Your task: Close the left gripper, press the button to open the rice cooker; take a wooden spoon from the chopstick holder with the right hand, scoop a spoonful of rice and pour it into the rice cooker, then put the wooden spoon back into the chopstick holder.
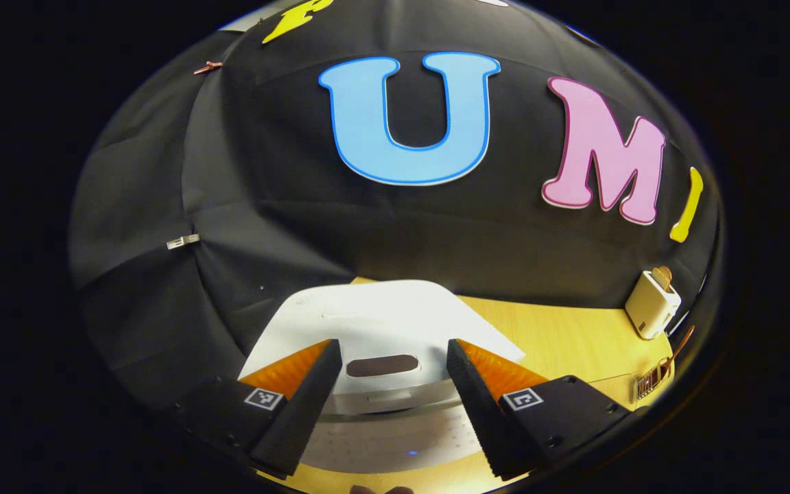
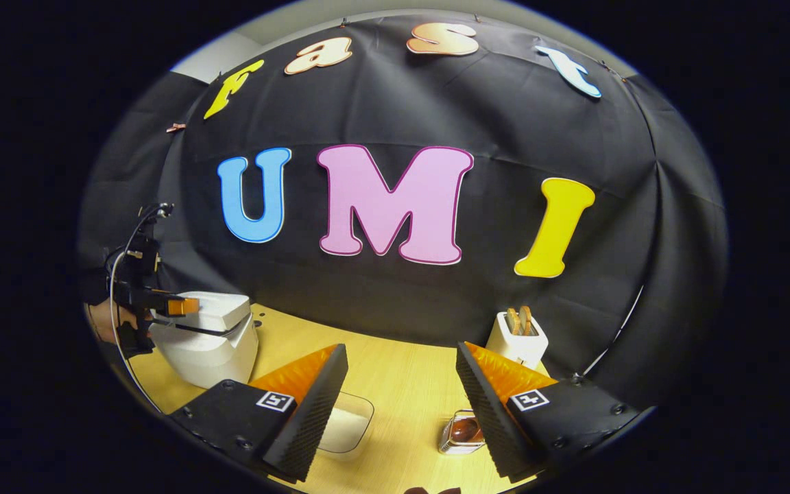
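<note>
Left gripper [image 1: 389, 398] sits spread wide just above the rice cooker [image 1: 381, 329], lid seemingly ajar; pressing unclosed risks straddling the button, while the gaping right gripper [image 2: 402, 412] could knock the chopstick holder [image 2: 462, 433] just below.

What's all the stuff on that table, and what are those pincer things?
Rice cooker: one, white, lid shut, table's left end.
Toaster: one, cream, bread in its slots, by the back cloth.
Rice container: one, clear, white rice inside, table's middle.
Chopstick holder: one, clear, wooden spoon's bowl showing, right of the container.
Table: one, light wood.
Left gripper: one, fingers apart, just above the cooker.
Right gripper: one, fingers apart, over the table.
Hand: one, holding the left gripper.
</note>
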